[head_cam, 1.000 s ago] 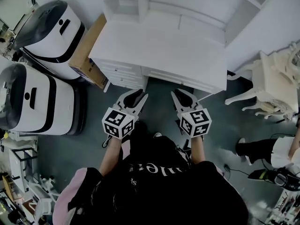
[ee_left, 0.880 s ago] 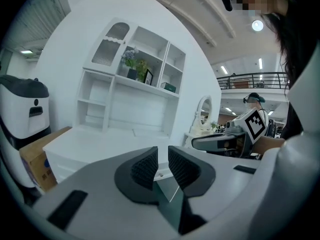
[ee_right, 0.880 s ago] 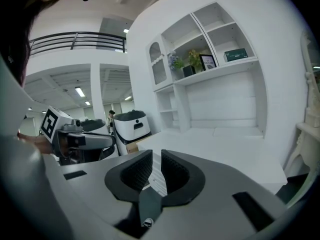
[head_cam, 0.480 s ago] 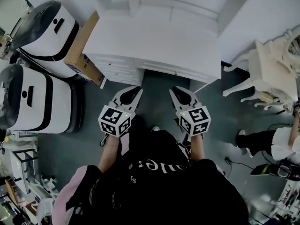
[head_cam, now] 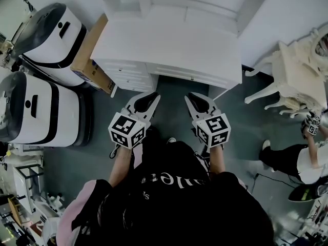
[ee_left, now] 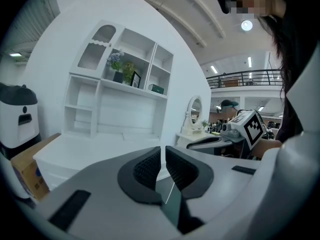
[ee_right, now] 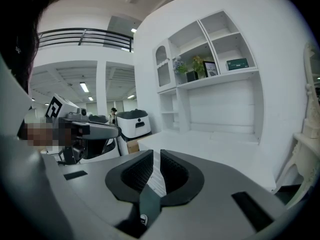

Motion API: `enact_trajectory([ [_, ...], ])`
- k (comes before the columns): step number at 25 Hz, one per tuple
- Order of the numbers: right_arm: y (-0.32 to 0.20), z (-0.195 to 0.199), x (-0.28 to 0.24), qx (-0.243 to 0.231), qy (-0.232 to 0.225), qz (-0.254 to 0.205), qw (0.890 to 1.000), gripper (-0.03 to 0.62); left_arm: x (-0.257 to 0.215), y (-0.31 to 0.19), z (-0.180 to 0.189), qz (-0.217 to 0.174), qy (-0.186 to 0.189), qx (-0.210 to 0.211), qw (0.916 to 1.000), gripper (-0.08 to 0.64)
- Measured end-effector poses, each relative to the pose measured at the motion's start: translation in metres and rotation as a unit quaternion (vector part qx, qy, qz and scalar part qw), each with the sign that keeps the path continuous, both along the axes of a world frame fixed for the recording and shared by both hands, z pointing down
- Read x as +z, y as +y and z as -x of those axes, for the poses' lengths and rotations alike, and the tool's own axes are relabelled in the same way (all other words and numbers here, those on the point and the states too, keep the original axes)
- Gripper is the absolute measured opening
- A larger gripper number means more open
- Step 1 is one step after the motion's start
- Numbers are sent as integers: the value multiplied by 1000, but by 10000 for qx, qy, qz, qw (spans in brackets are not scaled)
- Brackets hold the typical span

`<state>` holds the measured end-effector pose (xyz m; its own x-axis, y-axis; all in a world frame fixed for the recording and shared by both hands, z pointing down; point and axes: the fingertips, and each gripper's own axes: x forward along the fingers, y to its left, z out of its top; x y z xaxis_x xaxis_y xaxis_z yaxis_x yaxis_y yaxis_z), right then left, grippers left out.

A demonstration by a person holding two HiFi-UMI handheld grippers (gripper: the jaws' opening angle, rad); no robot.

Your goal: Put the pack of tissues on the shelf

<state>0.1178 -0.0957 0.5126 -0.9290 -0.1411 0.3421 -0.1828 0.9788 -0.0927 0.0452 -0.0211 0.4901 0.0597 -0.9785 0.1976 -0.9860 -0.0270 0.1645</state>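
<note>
Both grippers hang in front of the person's chest, short of the white desk (head_cam: 169,45). My left gripper (head_cam: 154,95) is shut and empty; in its own view the ribbed pads (ee_left: 150,166) meet with nothing between them. My right gripper (head_cam: 189,97) is shut and empty too, and its dark pads (ee_right: 137,170) are closed together. The desk top is bare. Above it stands a white shelf unit (ee_left: 125,84) (ee_right: 210,49). A small dark green pack (ee_left: 156,89) (ee_right: 237,64) sits on an upper shelf, far from both grippers.
Two white-and-black machines (head_cam: 51,40) (head_cam: 36,109) and a cardboard box (head_cam: 92,60) stand left of the desk. A cream carved chair (head_cam: 297,76) and another person (head_cam: 294,160) are at the right. Potted plants (ee_left: 120,69) and a picture frame (ee_left: 135,79) share the shelf.
The left gripper's jaws have closed from slightly apart. Both grippers have stayed in front of the desk's edge. The person at the right has shifted.
</note>
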Motion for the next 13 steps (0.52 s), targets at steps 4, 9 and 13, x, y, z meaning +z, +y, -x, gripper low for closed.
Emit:
enact_trajectory([
  [4,2,2,0,-43,-4,-18,10000,72,-5,2,-1,-45,-69,20,10000,41],
  [9,5,-1,2,-84,25,-100,9999,72,-4,4,-5,-36,-58,-4,10000,41],
  [13,5,-2,4,-84,41,-111,9999,72,-4,3,-9,-37,-112,59,9999,41],
])
